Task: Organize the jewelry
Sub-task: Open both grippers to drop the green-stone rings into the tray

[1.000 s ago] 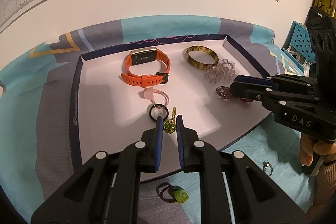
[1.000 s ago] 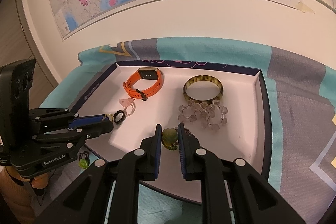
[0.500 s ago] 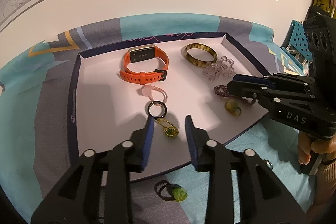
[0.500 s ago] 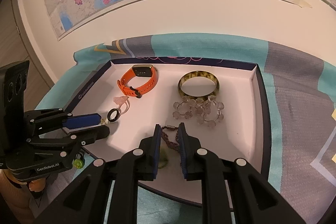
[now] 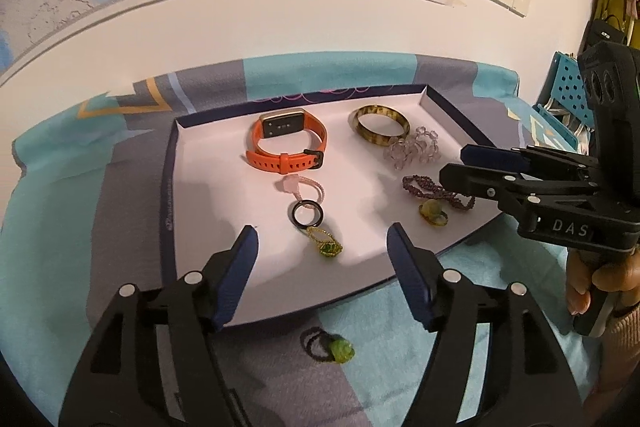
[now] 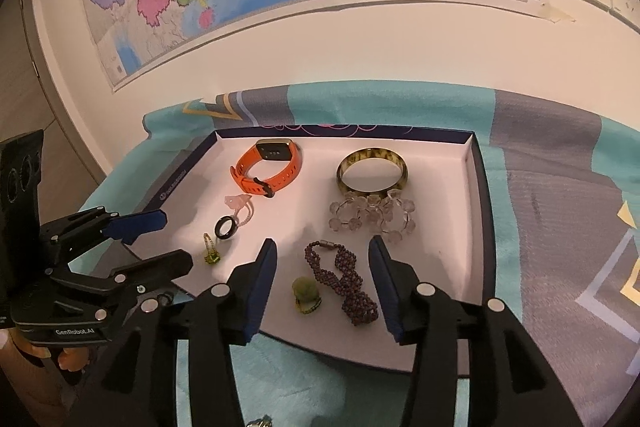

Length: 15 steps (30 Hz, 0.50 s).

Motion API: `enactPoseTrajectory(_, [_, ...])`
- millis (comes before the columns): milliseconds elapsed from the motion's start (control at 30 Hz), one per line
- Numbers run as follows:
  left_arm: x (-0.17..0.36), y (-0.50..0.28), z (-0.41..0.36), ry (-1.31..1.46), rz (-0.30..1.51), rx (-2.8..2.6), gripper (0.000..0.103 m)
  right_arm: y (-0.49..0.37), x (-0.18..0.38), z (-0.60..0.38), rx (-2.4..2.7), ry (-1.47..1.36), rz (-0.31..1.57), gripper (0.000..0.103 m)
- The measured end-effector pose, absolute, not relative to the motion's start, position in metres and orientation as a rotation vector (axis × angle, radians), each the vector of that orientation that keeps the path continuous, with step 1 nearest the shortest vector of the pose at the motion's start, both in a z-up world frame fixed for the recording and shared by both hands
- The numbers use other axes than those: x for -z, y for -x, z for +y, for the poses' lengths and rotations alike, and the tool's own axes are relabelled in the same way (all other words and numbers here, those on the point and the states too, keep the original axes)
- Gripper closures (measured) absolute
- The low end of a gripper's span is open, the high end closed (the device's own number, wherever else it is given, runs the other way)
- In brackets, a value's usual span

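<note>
A white tray with a dark blue rim (image 5: 170, 187) (image 6: 478, 207) holds the jewelry. My left gripper (image 5: 321, 229) is opening, and nothing is pressed between its pads. A small gold-and-green ring (image 5: 326, 245) (image 6: 212, 253) lies on the tray just ahead of it, beside a black ring (image 5: 307, 215). My right gripper (image 6: 322, 242) (image 5: 456, 161) is also opening, over the tray's near right part. A purple bead bracelet (image 6: 344, 279) (image 5: 424, 185) and a green stone ring (image 6: 306, 293) (image 5: 432, 211) lie loose between its fingers.
Further back in the tray lie an orange watch band (image 5: 288, 143), a tortoise bangle (image 5: 382, 125), a clear crystal bracelet (image 5: 412, 149) and a pink charm ring (image 5: 298, 187). A green bead on dark elastic (image 5: 334, 345) lies on the teal cloth before the tray. A wall stands close behind.
Both grippers' jaws have spread. The gold-and-green ring left the left jaws and lies on the tray. The green stone ring and purple bracelet now lie free under the right gripper.
</note>
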<state>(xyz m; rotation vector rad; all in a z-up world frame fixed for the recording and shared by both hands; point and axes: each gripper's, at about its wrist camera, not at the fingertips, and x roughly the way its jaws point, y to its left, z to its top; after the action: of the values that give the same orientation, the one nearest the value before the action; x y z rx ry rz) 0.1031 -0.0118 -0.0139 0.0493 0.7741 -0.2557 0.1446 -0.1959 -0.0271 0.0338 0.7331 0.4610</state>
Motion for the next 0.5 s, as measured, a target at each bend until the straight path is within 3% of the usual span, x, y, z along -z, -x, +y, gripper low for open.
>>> enactPoseTrajectory(167, [0.006, -0.084, -0.003, -0.058, 0.729, 0.246, 0.025, -0.129, 0.022, -0.198, -0.459, -0.020, 0.711, 0.045])
enactPoseTrajectory(500, [0.012, -0.037, 0.017, -0.077, 0.708, 0.277, 0.025, -0.092, 0.018, -0.196, -0.482, 0.027, 0.687, 0.038])
